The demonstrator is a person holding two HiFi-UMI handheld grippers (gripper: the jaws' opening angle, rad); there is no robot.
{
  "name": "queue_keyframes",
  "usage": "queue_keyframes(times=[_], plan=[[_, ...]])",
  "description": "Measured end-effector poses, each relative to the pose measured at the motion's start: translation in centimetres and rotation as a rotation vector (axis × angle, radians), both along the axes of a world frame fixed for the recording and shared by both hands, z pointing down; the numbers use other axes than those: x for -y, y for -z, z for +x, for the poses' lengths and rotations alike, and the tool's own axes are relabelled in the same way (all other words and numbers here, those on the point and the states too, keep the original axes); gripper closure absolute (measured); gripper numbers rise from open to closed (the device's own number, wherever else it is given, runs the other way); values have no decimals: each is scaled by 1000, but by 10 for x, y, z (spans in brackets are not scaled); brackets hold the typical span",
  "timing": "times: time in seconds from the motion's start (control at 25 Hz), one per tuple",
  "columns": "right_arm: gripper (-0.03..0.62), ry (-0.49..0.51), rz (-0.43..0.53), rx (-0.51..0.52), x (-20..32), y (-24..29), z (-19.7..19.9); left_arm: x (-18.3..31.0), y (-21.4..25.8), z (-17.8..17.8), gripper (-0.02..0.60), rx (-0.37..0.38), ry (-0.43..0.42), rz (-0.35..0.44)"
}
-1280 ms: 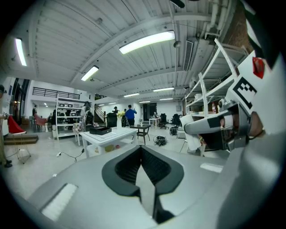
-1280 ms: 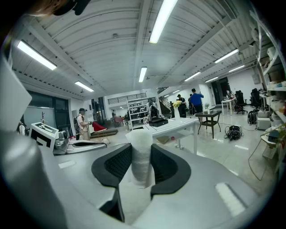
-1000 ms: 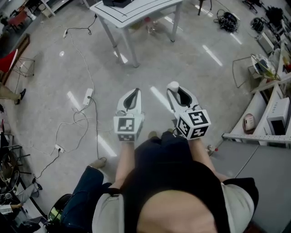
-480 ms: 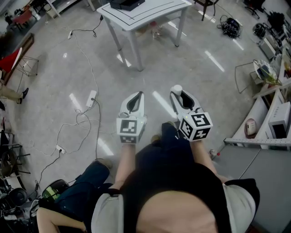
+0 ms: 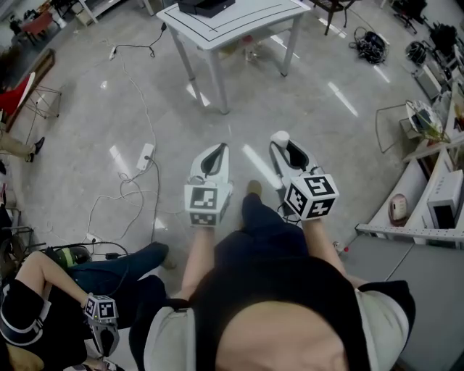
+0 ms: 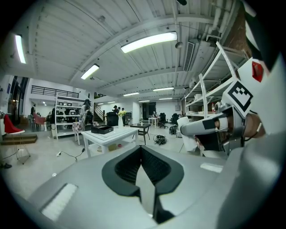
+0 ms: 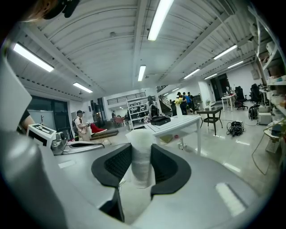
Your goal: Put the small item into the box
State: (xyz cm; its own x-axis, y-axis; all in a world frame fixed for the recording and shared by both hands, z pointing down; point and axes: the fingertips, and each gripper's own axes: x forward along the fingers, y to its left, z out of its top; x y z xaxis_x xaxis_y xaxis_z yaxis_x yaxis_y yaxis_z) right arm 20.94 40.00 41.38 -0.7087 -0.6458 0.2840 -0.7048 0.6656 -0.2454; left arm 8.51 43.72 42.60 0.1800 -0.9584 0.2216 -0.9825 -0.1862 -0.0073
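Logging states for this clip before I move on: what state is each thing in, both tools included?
Left tool: shut, empty.
Right tool: shut on the white item.
White item: clamped, its top poking above the tool.
Black box: on the white table; open or closed, cannot tell.

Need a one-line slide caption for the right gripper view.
Right gripper clamps a white cylindrical item, facing a white table that bears a black box.

White cylinder (image 7: 142,154) upright, gripped; black box (image 5: 206,6) far ahead.
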Motion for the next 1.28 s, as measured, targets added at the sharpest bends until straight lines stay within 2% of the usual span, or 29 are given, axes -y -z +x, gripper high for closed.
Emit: queue_keyframes(times=[0.28, 0.72, 1.28], plan=[[457, 1, -5, 2, 37, -3, -10, 33, -2, -7, 571, 5, 1, -7], [457, -2, 12, -1, 123, 4, -28, 118, 9, -29, 571, 6, 16, 9], [457, 11, 10, 12, 201, -4, -40, 187, 0, -51, 571, 14, 84, -1]])
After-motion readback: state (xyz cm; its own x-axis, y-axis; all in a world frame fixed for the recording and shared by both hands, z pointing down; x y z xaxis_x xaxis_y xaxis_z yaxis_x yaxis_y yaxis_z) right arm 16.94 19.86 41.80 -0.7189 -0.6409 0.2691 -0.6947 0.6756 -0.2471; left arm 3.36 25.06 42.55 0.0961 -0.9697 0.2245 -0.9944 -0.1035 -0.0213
